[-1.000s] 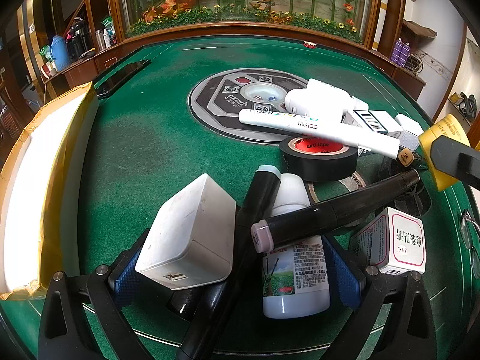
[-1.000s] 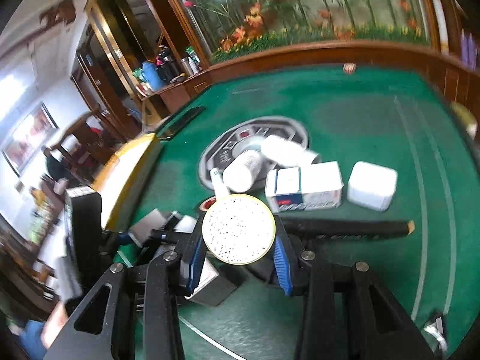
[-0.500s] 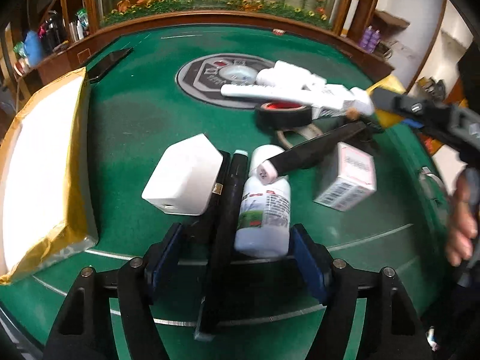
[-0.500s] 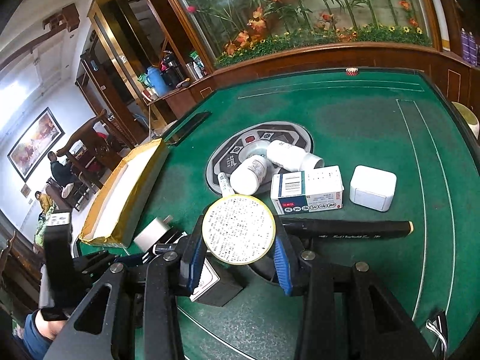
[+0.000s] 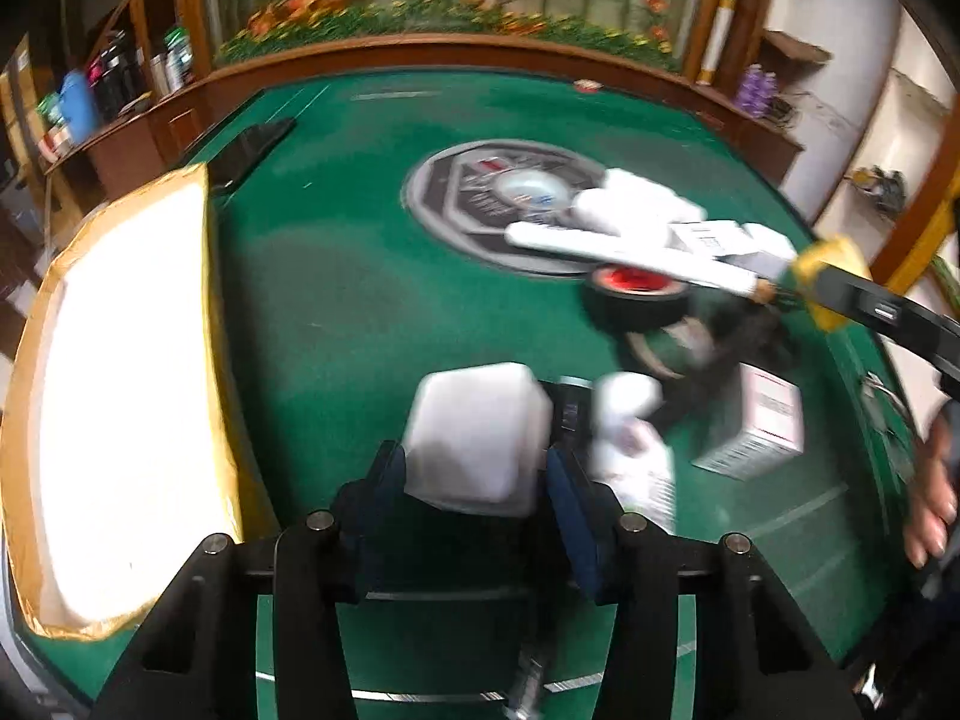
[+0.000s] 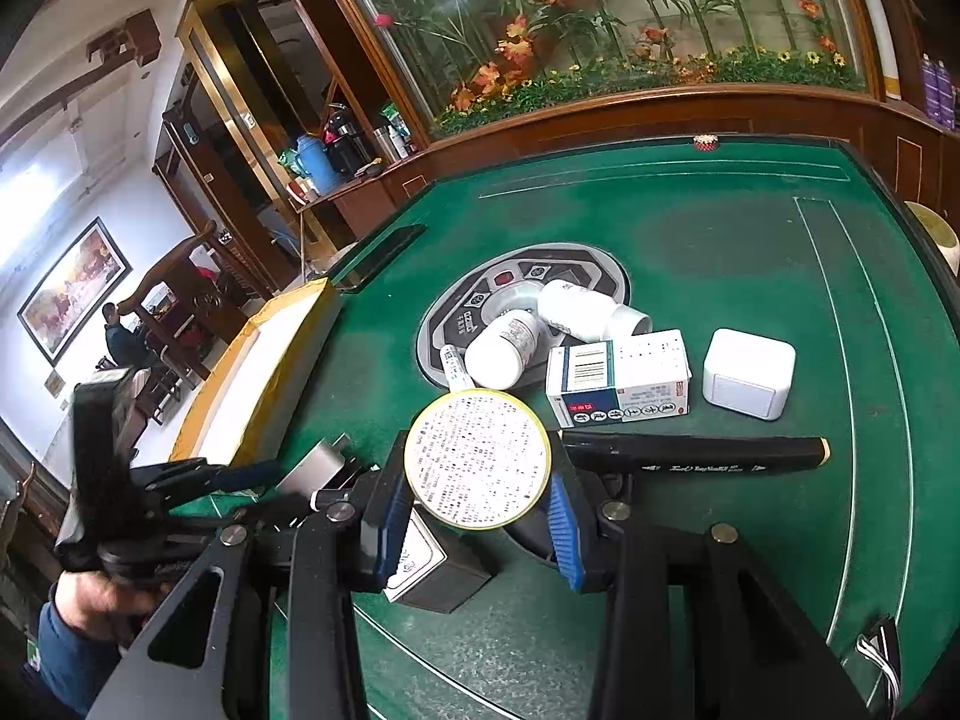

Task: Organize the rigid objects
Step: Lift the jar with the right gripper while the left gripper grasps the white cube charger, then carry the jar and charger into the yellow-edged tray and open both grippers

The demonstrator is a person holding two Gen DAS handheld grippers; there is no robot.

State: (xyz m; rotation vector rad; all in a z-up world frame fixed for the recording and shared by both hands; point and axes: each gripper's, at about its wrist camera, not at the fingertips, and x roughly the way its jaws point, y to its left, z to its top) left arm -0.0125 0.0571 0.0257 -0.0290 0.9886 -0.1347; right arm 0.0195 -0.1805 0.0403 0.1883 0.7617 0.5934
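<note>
Green felt table (image 6: 720, 240), planter wall behind, round centre panel (image 6: 522, 294). Left gripper (image 5: 477, 480), nearer than panel, jaws just closing onto white charger (image 5: 480, 432). Right gripper (image 6: 477, 501) clamps yellow-rimmed tin (image 6: 477, 459).

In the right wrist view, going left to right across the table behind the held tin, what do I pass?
Gold-edged box → upright white bottle → blue-and-white carton → white cube.
</note>
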